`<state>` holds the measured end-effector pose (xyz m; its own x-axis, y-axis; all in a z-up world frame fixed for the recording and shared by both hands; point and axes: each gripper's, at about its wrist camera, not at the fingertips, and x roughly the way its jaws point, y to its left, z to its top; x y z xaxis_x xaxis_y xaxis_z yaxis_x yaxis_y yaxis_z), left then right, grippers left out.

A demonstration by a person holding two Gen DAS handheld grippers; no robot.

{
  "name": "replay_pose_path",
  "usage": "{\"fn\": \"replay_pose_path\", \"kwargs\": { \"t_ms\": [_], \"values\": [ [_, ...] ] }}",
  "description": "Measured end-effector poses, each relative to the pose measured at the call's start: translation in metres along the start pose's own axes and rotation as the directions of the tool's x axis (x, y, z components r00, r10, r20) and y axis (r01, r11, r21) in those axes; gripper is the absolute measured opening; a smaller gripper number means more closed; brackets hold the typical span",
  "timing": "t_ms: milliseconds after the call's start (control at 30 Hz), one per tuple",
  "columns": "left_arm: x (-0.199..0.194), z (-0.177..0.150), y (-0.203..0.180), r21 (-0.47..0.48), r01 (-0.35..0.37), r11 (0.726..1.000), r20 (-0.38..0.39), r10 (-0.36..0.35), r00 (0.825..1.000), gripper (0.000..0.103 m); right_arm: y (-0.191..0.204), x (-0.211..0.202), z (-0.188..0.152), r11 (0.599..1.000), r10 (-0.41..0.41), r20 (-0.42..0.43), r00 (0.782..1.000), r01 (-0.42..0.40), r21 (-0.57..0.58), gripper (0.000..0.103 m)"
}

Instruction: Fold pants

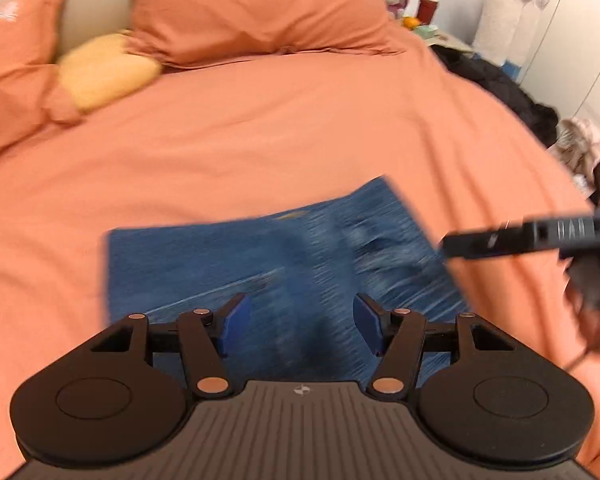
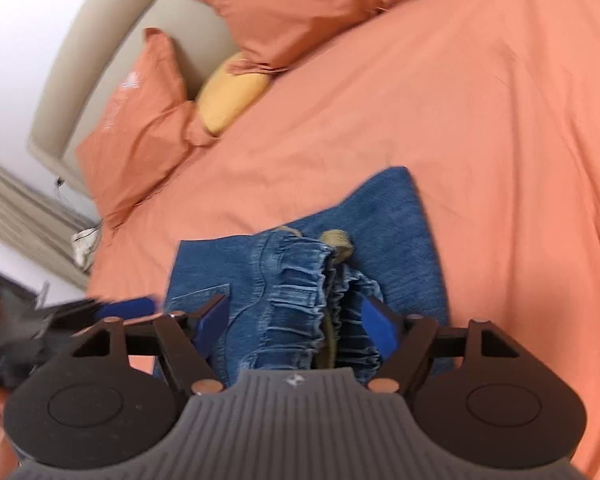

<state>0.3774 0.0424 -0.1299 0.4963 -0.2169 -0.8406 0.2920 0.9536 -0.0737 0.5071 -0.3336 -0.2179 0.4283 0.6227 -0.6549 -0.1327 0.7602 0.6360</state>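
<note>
Our left gripper hangs spread over the folded pants, our right gripper gapes around their gathered waistband without pinching, the pants lying on an orange duvet, with orange pillows, a yellow cushion and a beige headboard beyond.

No words, numbers or brand names are showing clearly enough to read in either view. White printing is showing on the orange pillowcase, but it is too blurred to make out. A small white round mark is sitting on each gripper's grey ribbed body, carrying no letters.
</note>
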Motion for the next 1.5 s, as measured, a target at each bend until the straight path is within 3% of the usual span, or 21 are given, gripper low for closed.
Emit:
{"fn": "replay_pose_path", "kwargs": {
  "t_ms": [233, 333, 400, 433, 500, 600, 733, 833, 900, 1000, 1167, 1333, 1433, 1500],
  "values": [
    [-0.027, -0.058, 0.054, -0.036, -0.073, 0.997, -0.024, 0.073, 0.997, 0.07, -0.025, 0.045, -0.016, 0.994, -0.044, -0.107, 0.993, 0.054, 0.091, 0.072],
    [-0.032, -0.077, 0.066, -0.041, -0.091, 0.995, -0.043, 0.089, 0.995, 0.07, -0.032, 0.054, -0.021, 0.989, -0.008, -0.113, 0.994, 0.024, 0.143, 0.069],
    [-0.034, -0.089, 0.077, -0.06, -0.092, 0.994, -0.054, 0.089, 0.995, 0.07, -0.03, 0.057, -0.023, 0.989, -0.005, -0.121, 0.993, 0.023, 0.145, 0.041],
    [-0.033, -0.093, 0.08, -0.073, -0.094, 0.993, -0.06, 0.09, 0.994, 0.07, -0.026, 0.058, -0.025, 0.992, -0.005, -0.123, 0.992, 0.021, 0.127, 0.033],
    [-0.034, -0.1, 0.087, -0.096, -0.091, 0.991, -0.058, 0.086, 0.995, 0.069, -0.013, 0.054, -0.023, 0.997, -0.021, -0.104, 0.994, 0.028, 0.073, 0.021],
    [-0.036, -0.105, 0.095, -0.125, -0.077, 0.989, -0.03, 0.074, 0.997, 0.069, 0.025, 0.044, -0.016, 0.993, -0.074, -0.077, 0.994, 0.066, -0.099, 0.014],
    [-0.039, -0.109, 0.099, -0.155, -0.053, 0.987, 0.004, 0.054, 0.999, 0.069, 0.089, 0.016, 0.004, 0.957, -0.063, 0.005, 0.998, 0.062, -0.283, 0.012],
    [-0.041, -0.111, 0.1, -0.159, -0.044, 0.986, 0.023, 0.049, 0.999, 0.069, 0.126, -0.005, 0.025, 0.939, -0.025, 0.042, 0.999, 0.037, -0.343, 0.011],
    [-0.043, -0.113, 0.099, -0.166, -0.035, 0.985, 0.037, 0.042, 0.998, 0.069, 0.132, -0.009, 0.033, 0.932, -0.081, 0.036, 0.996, 0.089, -0.35, 0.01],
    [-0.043, -0.114, 0.098, -0.171, -0.019, 0.985, 0.053, 0.029, 0.998, 0.069, 0.108, -0.004, 0.039, 0.923, -0.199, 0.046, 0.979, 0.203, -0.327, 0.008],
    [-0.031, -0.109, 0.096, -0.159, -0.016, 0.987, 0.049, 0.024, 0.999, 0.066, 0.034, 0.026, 0.027, 0.938, -0.303, -0.046, 0.952, 0.289, -0.191, 0.008],
    [-0.028, -0.097, 0.09, -0.132, -0.017, 0.991, 0.073, 0.026, 0.997, 0.063, 0.002, 0.049, 0.016, 0.895, -0.406, -0.033, 0.913, 0.39, -0.217, 0.007],
    [-0.024, -0.083, 0.089, -0.122, -0.024, 0.992, 0.079, 0.034, 0.996, 0.057, -0.003, 0.053, 0.017, 0.893, -0.412, -0.049, 0.91, 0.392, -0.22, 0.011],
    [-0.02, -0.074, 0.09, -0.128, -0.034, 0.991, 0.084, 0.045, 0.995, 0.05, 0.006, 0.048, 0.02, 0.889, -0.407, -0.03, 0.913, 0.388, -0.244, 0.027]
  ]
}}
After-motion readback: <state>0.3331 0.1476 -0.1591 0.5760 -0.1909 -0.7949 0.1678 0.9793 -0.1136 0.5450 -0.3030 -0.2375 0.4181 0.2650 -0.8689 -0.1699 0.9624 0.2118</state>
